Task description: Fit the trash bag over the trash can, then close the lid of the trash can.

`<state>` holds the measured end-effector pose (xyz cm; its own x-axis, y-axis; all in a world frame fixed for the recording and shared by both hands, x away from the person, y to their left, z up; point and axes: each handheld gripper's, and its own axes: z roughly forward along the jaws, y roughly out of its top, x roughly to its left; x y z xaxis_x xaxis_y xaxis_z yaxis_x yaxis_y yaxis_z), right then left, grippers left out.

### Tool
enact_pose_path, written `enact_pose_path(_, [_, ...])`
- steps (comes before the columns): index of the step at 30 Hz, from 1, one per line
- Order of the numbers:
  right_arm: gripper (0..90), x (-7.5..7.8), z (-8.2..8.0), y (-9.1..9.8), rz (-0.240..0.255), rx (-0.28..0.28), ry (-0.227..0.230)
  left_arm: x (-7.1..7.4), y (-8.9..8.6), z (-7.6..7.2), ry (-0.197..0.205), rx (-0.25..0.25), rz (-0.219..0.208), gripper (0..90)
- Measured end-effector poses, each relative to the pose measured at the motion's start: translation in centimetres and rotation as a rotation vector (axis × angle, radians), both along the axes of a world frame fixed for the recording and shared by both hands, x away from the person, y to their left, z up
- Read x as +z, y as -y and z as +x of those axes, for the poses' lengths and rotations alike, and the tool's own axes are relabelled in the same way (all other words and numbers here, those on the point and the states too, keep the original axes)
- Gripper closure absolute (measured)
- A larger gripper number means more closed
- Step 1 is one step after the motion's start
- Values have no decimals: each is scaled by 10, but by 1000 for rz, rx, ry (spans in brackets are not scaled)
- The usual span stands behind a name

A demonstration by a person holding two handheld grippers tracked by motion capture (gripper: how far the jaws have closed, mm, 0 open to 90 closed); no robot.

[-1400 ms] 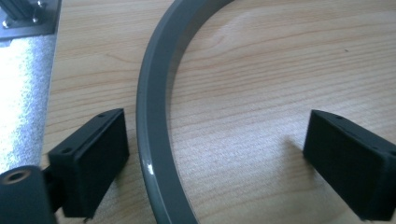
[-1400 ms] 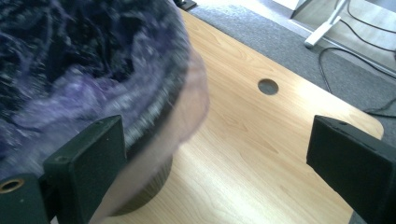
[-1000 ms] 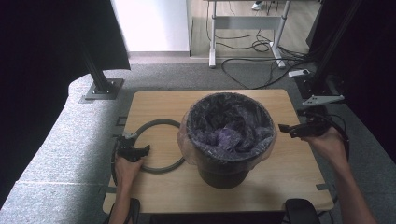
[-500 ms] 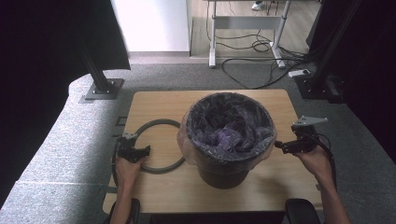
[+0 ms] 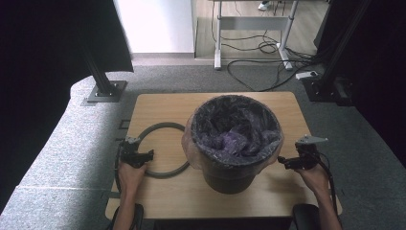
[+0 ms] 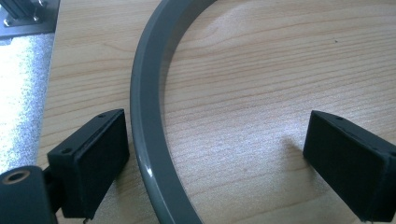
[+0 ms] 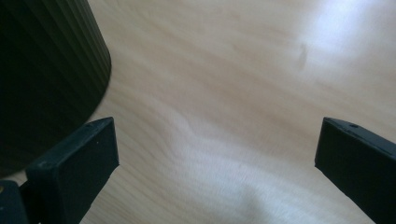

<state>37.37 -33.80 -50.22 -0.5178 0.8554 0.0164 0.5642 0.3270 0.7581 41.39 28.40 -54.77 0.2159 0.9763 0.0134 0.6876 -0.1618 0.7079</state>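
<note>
Jaws of the left gripper [image 6: 224, 163] straddle the grey ring [image 6: 149, 116], spread wide; the right gripper [image 7: 217, 163] gapes beside the lined bin [image 5: 234, 139].

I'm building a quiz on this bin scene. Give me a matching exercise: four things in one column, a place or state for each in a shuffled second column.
Things
1. grey plastic ring
2. dark ribbed round bin
3. left gripper
4. right gripper

Places or states
A. open, jaws straddling the ring's band
B. lies flat on the wooden table, left of the bin
C. open, beside the bin's wall, gripping nothing
D. stands mid-table, lined with a clear bag

Pairs: 1-B, 2-D, 3-A, 4-C
</note>
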Motion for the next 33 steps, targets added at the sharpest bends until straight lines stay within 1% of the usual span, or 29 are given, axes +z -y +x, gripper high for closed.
enact_pose_path(1, [0, -12, -1, 0, -1, -4, -14, 0, 0, 0, 0, -1, 0, 68])
enact_pose_path(3, [0, -22, -2, 1, 8, -12, -33, 0, 0, 0, 0, -3, 0, 70])
enact_pose_path(4, [0, -27, -2, 1, 4, -11, -45, 0, 0, 0, 0, -6, 0, 70])
enact_pose_path(5, [0, -27, -2, 1, 4, -11, -45, 0, 0, 0, 0, -6, 0, 70])
enact_pose_path(7, [0, -36, -2, 1, -7, -9, -61, 0, 0, 0, 0, -9, 0, 70])
enact_pose_path(9, [0, -42, -2, 1, -7, -14, -68, 0, 0, -1, -1, -13, 1, 70])
enact_pose_path(13, [0, -51, -2, 1, -36, -12, -81, 0, 0, -1, -2, -15, 0, 70])
enact_pose_path(14, [0, -54, -4, 0, -49, -18, -61, 0, 0, -1, -2, -16, 0, 69])
enact_pose_path(15, [0, -55, -5, 0, -39, -20, -49, 0, 0, -1, -1, -16, 0, 69])
enact_pose_path(20, [0, -55, -6, 1, -40, -27, -50, 0, 0, -1, -1, -17, 0, 69])
enact_pose_path(22, [0, -55, -6, 1, -39, -32, -50, 0, 1, -1, -5, -7, 3, 63])
enact_pose_path(23, [0, -55, -6, 1, -39, -33, -50, 0, 1, -1, -5, -7, 3, 42])
enact_pose_path(24, [0, -55, -6, 1, -39, -33, -50, 0, 2, -1, -14, -10, 4, 42])
enact_pose_path(25, [0, -55, -6, 1, -39, -36, -50, 0, 2, 0, -23, -7, 6, 9])
enact_pose_path(26, [0, -55, -6, 0, -39, -37, -50, 0, 2, 0, -23, -7, 6, 9])
enact_pose_path(29, [0, -55, -6, 0, -39, -37, -50, 1, 2, 1, -42, -7, 9, 9])
enact_pose_path(30, [0, -55, -6, 0, -39, -38, -50, 3, 2, 2, -61, -9, 15, 9])
enact_pose_path(32, [0, -55, -6, 0, -39, -38, -50, 4, 2, 2, -67, -10, 15, 11])
enact_pose_path(33, [0, -55, -7, 0, -39, -38, -50, 5, 2, 3, -82, -12, 20, 17])
